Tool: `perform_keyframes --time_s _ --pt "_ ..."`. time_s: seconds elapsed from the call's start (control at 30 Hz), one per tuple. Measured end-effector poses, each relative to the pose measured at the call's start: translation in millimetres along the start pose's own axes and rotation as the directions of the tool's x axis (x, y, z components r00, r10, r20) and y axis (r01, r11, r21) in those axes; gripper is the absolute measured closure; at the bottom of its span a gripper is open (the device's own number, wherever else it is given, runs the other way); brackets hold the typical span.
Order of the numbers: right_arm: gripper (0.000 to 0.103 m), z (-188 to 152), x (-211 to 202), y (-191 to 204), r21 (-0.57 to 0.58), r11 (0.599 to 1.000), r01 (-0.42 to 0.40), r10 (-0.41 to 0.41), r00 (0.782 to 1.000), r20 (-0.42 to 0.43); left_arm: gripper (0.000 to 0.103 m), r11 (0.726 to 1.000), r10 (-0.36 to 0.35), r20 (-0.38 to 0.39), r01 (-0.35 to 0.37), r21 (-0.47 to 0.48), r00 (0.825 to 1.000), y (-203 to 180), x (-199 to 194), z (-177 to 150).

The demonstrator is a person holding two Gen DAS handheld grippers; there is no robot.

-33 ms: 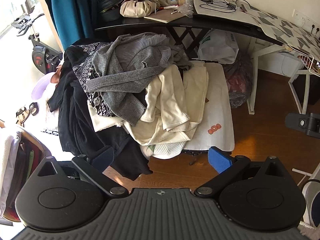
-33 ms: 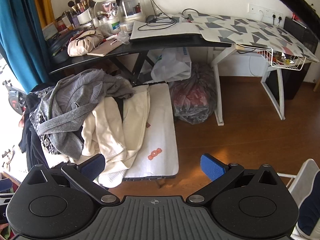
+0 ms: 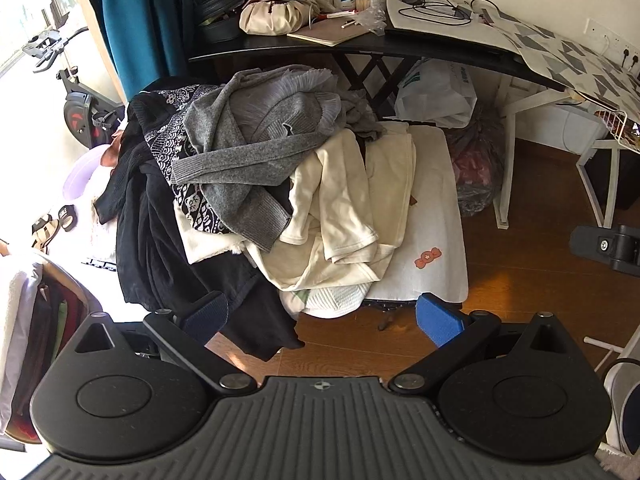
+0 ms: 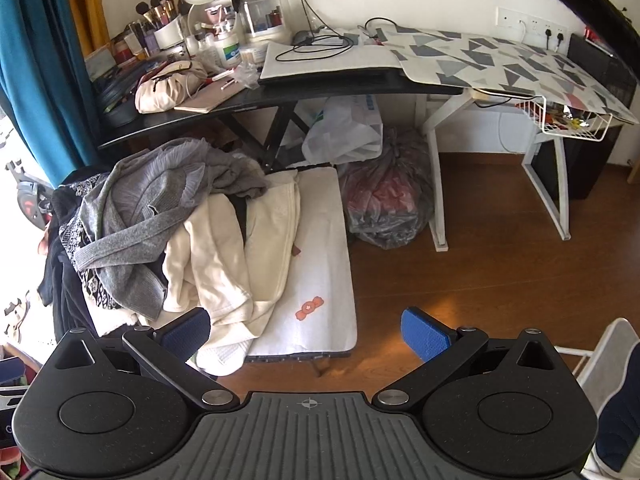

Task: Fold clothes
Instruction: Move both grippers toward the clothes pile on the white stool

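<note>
The left gripper [image 3: 322, 318] and the right gripper [image 4: 306, 330] both hang above the wood floor [image 4: 480, 272] with fingers spread wide and nothing between them. Just beyond, the clothes lie heaped on a low white pad [image 3: 436, 216]: a black garment [image 3: 160, 248] spilling over its near left edge, cream tops [image 3: 340, 208] in the middle, a grey sweater [image 3: 248, 152] on top. Behind stands a cluttered black desk [image 4: 280, 96].

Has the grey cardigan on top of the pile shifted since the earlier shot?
No. The grey cardigan lies in the same place against the black desk behind it, in both views.
</note>
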State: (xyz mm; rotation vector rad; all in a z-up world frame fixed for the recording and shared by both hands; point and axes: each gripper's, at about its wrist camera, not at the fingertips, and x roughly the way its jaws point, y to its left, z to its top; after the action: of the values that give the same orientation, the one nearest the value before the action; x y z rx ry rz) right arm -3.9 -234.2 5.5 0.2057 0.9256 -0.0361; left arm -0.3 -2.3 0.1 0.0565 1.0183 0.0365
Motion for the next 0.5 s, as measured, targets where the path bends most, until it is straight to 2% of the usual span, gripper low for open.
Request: perform_keyframes --time_s 0.33,0.5 --pt "0.001 6.5 2.0 -7.5 -0.011 1.0 -0.013 0.013 1.0 0.016 0.001 1.0 0.011 0.036 -0.011 0.01 0.999 -18.3 -2.6 -0.3" --pt "0.001 10.7 3.2 -19.3 -0.012 0.999 -0.049 0.049 0.999 0.021 0.0 0.998 0.036 0.041 -0.033 -0.057 0.999 -9.4 -6.2 -0.3"
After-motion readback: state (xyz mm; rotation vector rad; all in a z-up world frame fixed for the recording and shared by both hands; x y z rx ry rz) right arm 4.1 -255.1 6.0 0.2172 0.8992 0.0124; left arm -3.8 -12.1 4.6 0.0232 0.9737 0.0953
